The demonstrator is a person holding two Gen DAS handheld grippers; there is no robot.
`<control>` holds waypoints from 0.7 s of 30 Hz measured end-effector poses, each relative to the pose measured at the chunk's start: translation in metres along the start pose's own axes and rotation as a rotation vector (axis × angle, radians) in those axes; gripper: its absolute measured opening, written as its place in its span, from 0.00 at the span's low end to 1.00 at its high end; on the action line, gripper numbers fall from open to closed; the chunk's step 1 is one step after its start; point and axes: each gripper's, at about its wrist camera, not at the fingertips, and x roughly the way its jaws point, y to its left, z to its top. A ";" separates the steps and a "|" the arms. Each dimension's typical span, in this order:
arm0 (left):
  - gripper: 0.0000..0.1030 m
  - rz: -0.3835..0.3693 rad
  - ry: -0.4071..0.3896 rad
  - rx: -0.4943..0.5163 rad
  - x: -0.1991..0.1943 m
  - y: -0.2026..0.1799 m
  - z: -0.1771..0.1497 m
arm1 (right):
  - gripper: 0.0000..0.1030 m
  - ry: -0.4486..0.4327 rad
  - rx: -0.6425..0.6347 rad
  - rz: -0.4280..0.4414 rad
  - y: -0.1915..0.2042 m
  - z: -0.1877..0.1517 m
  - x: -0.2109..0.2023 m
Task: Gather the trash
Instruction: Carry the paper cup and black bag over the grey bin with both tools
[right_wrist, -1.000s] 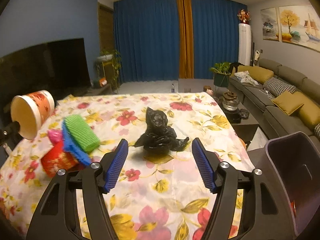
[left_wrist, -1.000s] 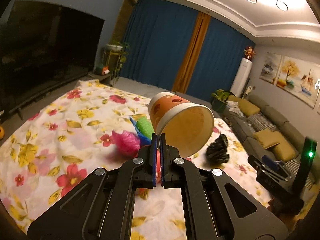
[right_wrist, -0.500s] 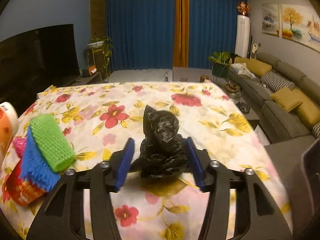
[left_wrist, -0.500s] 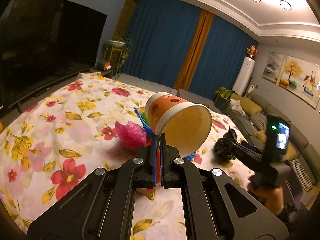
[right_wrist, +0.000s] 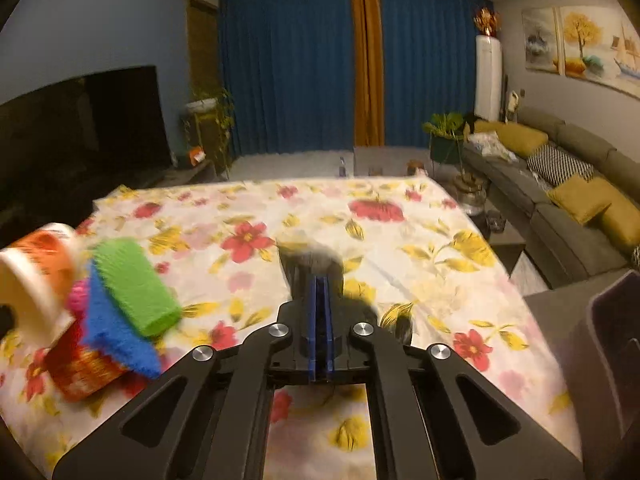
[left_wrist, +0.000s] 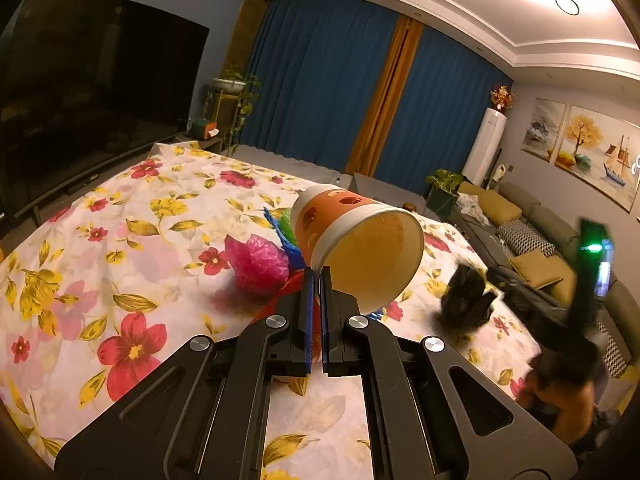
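Pretty cozy living room: floral cloth (right_wrist: 400, 240) spread out up front, big dark TV (left_wrist: 88, 100) on the left, blue curtains (right_wrist: 288, 68) with an orange strip in the middle, grey sofa (right_wrist: 560, 184) with mustard cushions, paintings (left_wrist: 588, 152) above it, potted plant (right_wrist: 444, 136) nearby.

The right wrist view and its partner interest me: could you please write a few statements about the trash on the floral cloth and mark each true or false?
1. The left gripper pinches the rim of the paper cup. True.
2. The right gripper stands wide open above the black plastic bag. False: its jaws are shut on the bag.
3. A green sponge lies on a blue one. True.
4. The paper cup stands upright on the floral cloth. False: it is held tilted, mouth facing the left camera.
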 end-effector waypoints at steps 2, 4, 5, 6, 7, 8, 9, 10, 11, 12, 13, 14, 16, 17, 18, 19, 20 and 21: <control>0.02 -0.006 -0.002 0.008 0.000 -0.003 0.000 | 0.04 -0.025 -0.007 0.016 0.001 0.000 -0.019; 0.02 -0.014 -0.002 0.010 -0.001 -0.005 -0.001 | 0.03 -0.046 -0.014 0.032 0.000 -0.001 -0.038; 0.02 -0.021 0.000 0.010 -0.001 -0.007 -0.002 | 0.03 -0.057 -0.018 0.040 -0.001 -0.002 -0.049; 0.02 -0.024 -0.001 0.012 -0.001 -0.007 -0.003 | 0.03 -0.063 -0.020 0.050 -0.002 -0.002 -0.059; 0.02 -0.029 -0.002 0.017 -0.002 -0.009 -0.003 | 0.03 -0.070 -0.020 0.058 -0.004 -0.003 -0.068; 0.02 -0.033 -0.004 0.024 -0.003 -0.012 -0.004 | 0.03 -0.077 -0.025 0.064 -0.006 -0.003 -0.077; 0.02 -0.035 -0.007 0.028 -0.005 -0.013 -0.004 | 0.03 -0.085 -0.031 0.066 -0.007 -0.004 -0.083; 0.02 -0.037 -0.010 0.031 -0.008 -0.015 -0.005 | 0.02 -0.099 -0.042 0.060 -0.010 -0.005 -0.094; 0.02 -0.044 -0.013 0.032 -0.011 -0.017 -0.005 | 0.02 -0.107 -0.048 0.054 -0.013 -0.005 -0.102; 0.02 -0.049 -0.013 0.031 -0.013 -0.019 -0.006 | 0.02 -0.110 -0.047 0.055 -0.016 -0.006 -0.108; 0.02 -0.055 -0.013 0.030 -0.016 -0.020 -0.007 | 0.02 -0.112 -0.040 0.065 -0.020 -0.007 -0.116; 0.02 -0.062 -0.012 0.031 -0.018 -0.022 -0.009 | 0.02 -0.116 -0.040 0.068 -0.023 -0.007 -0.122; 0.02 -0.071 -0.012 0.038 -0.023 -0.025 -0.012 | 0.02 -0.123 -0.054 0.060 -0.027 -0.009 -0.129; 0.02 -0.073 -0.013 0.043 -0.025 -0.028 -0.014 | 0.02 -0.120 -0.060 0.057 -0.028 -0.009 -0.129; 0.02 -0.075 -0.011 0.046 -0.027 -0.030 -0.017 | 0.02 -0.110 -0.053 0.056 -0.029 -0.010 -0.126; 0.02 -0.076 -0.009 0.047 -0.028 -0.030 -0.018 | 0.02 -0.103 -0.043 0.061 -0.030 -0.011 -0.125; 0.02 -0.073 -0.005 0.048 -0.029 -0.031 -0.020 | 0.02 -0.090 -0.030 0.074 -0.031 -0.012 -0.120; 0.02 -0.072 -0.003 0.046 -0.030 -0.031 -0.021 | 0.08 -0.086 -0.024 0.077 -0.031 -0.014 -0.118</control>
